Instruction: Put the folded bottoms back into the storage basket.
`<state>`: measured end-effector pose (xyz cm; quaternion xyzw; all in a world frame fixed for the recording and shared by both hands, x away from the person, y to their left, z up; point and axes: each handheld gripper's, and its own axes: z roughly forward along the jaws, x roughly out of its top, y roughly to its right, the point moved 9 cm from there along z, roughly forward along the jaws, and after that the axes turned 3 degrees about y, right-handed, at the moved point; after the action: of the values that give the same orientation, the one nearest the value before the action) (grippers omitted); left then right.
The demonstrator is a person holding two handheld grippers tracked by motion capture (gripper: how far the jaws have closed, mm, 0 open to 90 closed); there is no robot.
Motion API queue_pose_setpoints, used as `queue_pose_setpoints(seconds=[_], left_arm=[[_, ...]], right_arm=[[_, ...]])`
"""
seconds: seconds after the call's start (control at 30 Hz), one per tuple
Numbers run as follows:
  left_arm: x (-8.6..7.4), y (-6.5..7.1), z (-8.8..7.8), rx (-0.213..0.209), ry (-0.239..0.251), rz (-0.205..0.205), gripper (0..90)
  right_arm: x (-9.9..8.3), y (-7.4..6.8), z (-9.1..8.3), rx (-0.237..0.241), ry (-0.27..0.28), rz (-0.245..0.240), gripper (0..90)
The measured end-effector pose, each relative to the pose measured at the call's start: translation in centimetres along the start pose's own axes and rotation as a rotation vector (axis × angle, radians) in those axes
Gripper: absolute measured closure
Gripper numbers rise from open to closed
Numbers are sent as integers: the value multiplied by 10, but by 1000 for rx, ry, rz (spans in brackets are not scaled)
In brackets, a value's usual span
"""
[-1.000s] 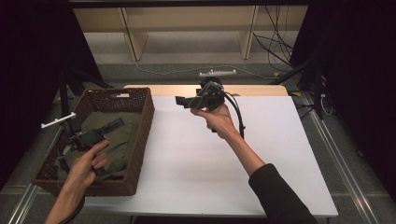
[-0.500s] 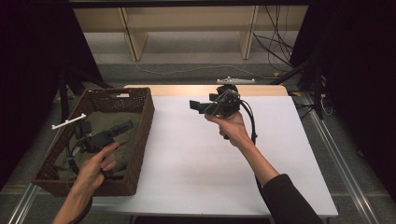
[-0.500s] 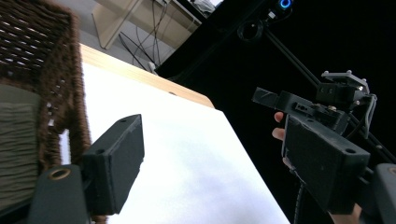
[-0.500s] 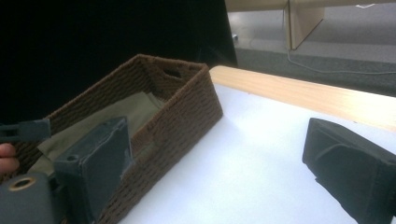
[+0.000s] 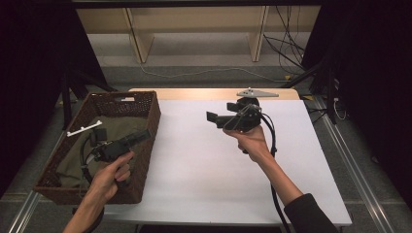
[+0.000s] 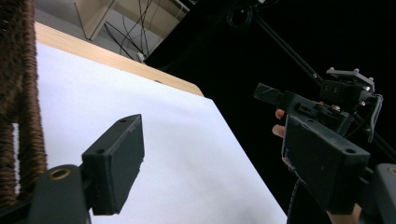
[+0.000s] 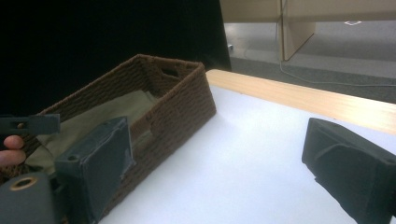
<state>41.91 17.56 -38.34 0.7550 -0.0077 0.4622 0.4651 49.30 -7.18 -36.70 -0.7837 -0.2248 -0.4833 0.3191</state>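
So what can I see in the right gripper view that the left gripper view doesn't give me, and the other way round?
The right gripper view takes in the inside of the wicker basket, where an olive cloth lies, plus the pale wooden shelf legs on the floor beyond.

The left gripper view gives just a strip of the basket's wall at its left edge, but it catches the right gripper held up against the dark backdrop.

Both share the white tabletop with its wooden far edge, and in each the camera's own jaws stand apart with nothing between them.

Left tongs (image 5: 141,136) lifted off green cloth (image 5: 92,145) toward basket's (image 5: 145,104) right wall; right tongs (image 5: 212,118) drifted right
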Motion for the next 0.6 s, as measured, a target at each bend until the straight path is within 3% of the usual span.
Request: queue_pose_setpoints(seconds=[0.33, 0.6], left_arm=[[-10, 5, 8, 1, -21, 4, 209], [-17, 10, 14, -16, -37, 15, 209]], right_arm=[[-14, 4, -19, -6, 9, -1, 96], [-25, 7, -29, -25, 7, -33, 90]])
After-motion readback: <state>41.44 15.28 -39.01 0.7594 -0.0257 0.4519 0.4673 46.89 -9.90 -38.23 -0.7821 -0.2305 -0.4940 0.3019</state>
